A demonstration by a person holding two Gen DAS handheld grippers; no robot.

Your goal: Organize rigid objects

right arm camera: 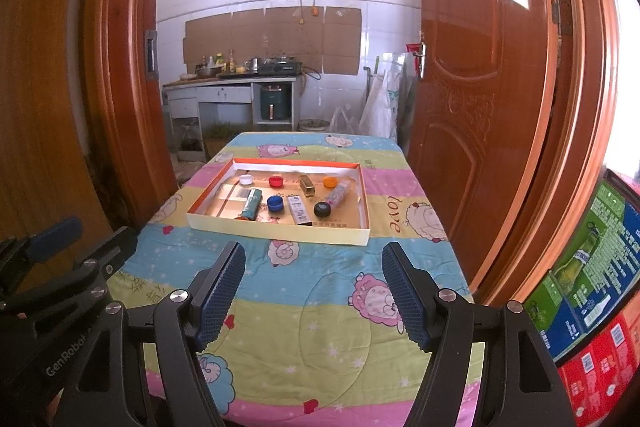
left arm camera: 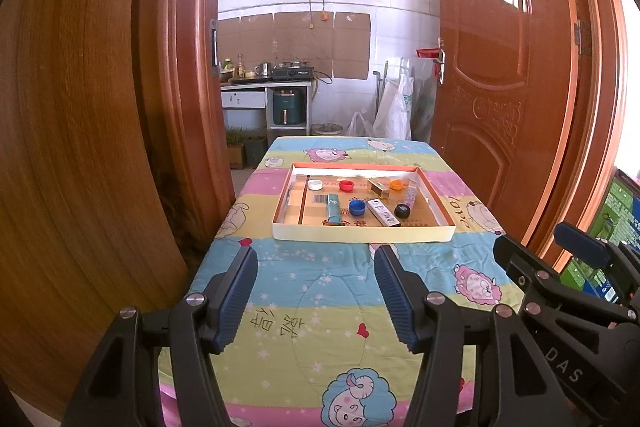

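Observation:
A shallow cardboard tray (left arm camera: pixel 362 231) (right arm camera: pixel 280 230) lies on the table's far half. It holds white (left arm camera: pixel 315 184), red (left arm camera: pixel 346 185), orange (left arm camera: pixel 396 185), blue (left arm camera: pixel 357 207) and black (left arm camera: pixel 402 211) bottle caps, a teal tube (left arm camera: pixel 332 209), a white remote-like stick (left arm camera: pixel 383 213), a gold box (left arm camera: pixel 379 188) and a clear glittery tube (left arm camera: pixel 410 195). My left gripper (left arm camera: pixel 316 255) is open and empty above the near table. My right gripper (right arm camera: pixel 314 253) is open and empty, also short of the tray.
The table (left arm camera: pixel 320 307) has a striped cartoon-sheep cloth. Wooden doors (left arm camera: pixel 500 67) flank the doorway to a kitchen. Printed cartons (right arm camera: pixel 592 291) stand at the right. The right gripper's body (left arm camera: pixel 560 291) shows in the left wrist view.

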